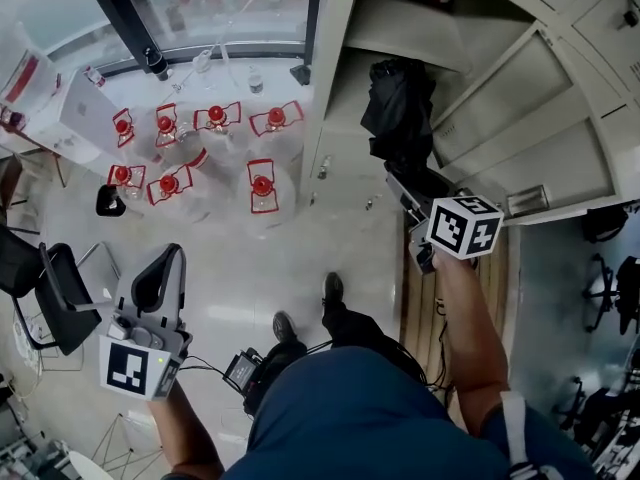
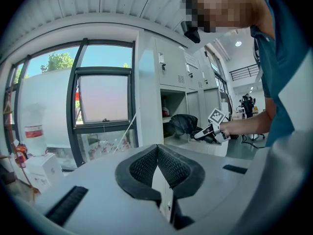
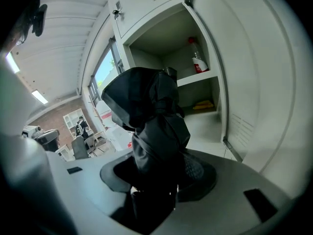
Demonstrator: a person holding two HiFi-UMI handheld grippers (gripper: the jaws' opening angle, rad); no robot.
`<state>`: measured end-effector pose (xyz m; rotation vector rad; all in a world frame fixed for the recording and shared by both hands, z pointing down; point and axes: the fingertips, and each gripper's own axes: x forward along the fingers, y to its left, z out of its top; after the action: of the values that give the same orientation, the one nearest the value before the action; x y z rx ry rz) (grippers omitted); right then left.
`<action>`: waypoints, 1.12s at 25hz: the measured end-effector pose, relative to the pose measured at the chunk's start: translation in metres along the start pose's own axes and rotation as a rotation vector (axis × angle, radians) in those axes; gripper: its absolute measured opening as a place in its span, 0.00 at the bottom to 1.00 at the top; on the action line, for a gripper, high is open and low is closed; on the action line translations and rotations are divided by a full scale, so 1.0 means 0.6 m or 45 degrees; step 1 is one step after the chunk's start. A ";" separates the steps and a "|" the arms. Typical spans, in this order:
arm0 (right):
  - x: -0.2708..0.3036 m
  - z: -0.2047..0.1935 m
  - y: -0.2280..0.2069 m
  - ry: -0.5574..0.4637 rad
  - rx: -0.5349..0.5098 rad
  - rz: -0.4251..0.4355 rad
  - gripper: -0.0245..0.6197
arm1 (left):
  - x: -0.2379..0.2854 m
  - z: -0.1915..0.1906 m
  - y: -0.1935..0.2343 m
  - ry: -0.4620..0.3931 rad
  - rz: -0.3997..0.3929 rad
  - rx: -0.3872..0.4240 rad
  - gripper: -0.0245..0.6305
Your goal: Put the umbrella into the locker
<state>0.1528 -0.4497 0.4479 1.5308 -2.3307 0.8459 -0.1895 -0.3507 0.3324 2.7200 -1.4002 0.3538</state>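
A folded black umbrella (image 1: 398, 108) sticks out from my right gripper (image 1: 408, 186), which is shut on its lower end. The umbrella's top is level with the open grey locker (image 1: 520, 98). In the right gripper view the umbrella (image 3: 151, 116) fills the space between the pads (image 3: 198, 168) and points at an open compartment (image 3: 208, 126). The left gripper view shows the umbrella (image 2: 183, 124) and right gripper (image 2: 204, 133) in front of the locker (image 2: 171, 77). My left gripper (image 1: 160, 280) hangs low at the left, its pads (image 2: 146, 165) touching with nothing between them.
Several water jugs with red caps (image 1: 215, 128) stand on the floor by the window (image 1: 220, 8). A black chair (image 1: 50, 298) is at the left. The shelf above the compartment holds a bottle (image 3: 198, 62), and something yellow (image 3: 203, 104) lies below it. A locker door (image 3: 264, 92) stands open at the right.
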 end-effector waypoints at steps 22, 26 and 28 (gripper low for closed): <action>0.184 -0.008 -0.104 0.083 0.126 -0.044 0.37 | 0.048 -0.052 -0.002 0.035 0.046 -0.060 0.07; 0.209 -0.002 -0.114 0.088 0.141 -0.045 0.37 | 0.049 -0.071 0.002 0.081 0.067 -0.074 0.07; 0.222 0.002 -0.121 0.089 0.140 -0.046 0.37 | 0.052 -0.078 0.003 0.087 0.075 -0.079 0.07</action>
<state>0.1606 -0.5729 0.5358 1.5550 -2.2346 1.0173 -0.1816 -0.3693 0.3853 2.5971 -1.4505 0.3962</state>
